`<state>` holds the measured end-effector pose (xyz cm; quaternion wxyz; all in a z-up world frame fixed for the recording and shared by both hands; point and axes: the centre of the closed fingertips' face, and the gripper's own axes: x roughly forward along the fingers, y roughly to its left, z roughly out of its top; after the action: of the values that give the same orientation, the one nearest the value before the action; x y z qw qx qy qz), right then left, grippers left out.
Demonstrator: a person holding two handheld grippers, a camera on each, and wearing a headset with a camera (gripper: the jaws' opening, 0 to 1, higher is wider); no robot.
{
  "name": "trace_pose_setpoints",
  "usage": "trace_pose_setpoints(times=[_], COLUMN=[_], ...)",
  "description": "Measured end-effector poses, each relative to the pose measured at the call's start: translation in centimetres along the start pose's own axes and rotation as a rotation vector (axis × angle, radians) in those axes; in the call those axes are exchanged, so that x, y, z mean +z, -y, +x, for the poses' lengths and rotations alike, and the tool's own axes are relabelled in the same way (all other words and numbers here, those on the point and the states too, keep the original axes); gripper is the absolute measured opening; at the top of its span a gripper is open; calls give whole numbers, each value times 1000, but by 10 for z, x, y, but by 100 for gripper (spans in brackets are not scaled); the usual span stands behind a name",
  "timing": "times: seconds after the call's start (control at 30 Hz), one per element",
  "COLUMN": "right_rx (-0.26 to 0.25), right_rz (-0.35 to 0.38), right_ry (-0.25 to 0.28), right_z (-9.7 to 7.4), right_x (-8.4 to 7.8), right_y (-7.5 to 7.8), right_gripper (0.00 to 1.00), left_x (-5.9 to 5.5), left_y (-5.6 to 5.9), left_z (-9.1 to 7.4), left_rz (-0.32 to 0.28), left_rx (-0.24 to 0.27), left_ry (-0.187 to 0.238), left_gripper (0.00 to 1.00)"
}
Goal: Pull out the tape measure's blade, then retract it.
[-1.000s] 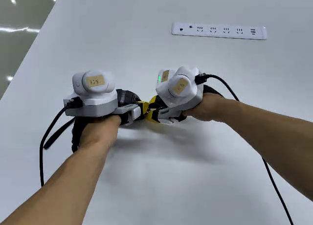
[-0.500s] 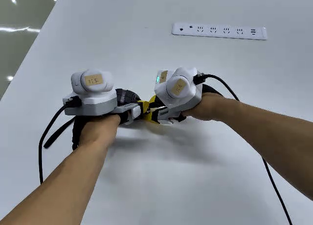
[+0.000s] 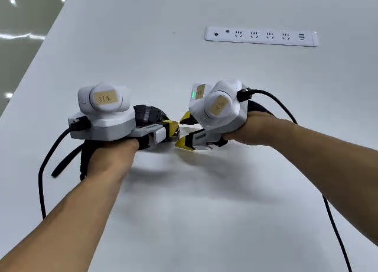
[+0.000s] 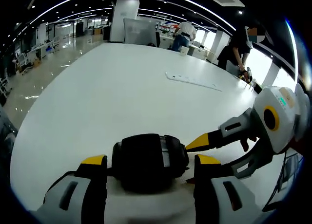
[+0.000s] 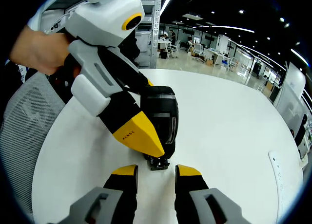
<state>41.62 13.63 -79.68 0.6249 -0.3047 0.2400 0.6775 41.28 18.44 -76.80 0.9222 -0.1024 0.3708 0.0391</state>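
Note:
A black tape measure (image 3: pixel 149 115) sits low over the white table, held from the left by my left gripper (image 3: pixel 165 130). In the left gripper view its case (image 4: pixel 148 160) fills the gap between the yellow-tipped jaws, which are shut on it. My right gripper (image 3: pixel 184 132) faces it from the right. In the right gripper view the case (image 5: pixel 163 117) shows its small hook end (image 5: pixel 158 163) just ahead of my right gripper (image 5: pixel 157 171), whose jaws stand narrowly apart with nothing between them. No pulled-out blade is visible.
A white power strip (image 3: pixel 260 36) lies at the far side of the table. Black cables (image 3: pixel 53 159) trail off both grippers towards me. A grey mesh chair (image 5: pixel 24 131) stands past the table edge. People stand far behind the table (image 4: pixel 185 31).
My left gripper has drawn slightly left with the tape measure, widening the gap to the right gripper a little. The right gripper has barely moved.

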Motion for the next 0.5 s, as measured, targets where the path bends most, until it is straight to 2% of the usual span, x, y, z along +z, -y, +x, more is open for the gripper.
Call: trace_pose_setpoints(times=[0.37,0.5], right_rx=[-29,-43], right_rz=[33,53], right_ry=[9,21], right_z=[-19,-28], right_x=[-9,-11], right_y=[1,1], right_gripper=[33,35], left_x=[-5,-5], left_y=[-5,-5], left_z=[-12,-17], left_rz=[52,69], left_rx=[-23,-48], left_ry=[1,23], left_gripper=[73,75])
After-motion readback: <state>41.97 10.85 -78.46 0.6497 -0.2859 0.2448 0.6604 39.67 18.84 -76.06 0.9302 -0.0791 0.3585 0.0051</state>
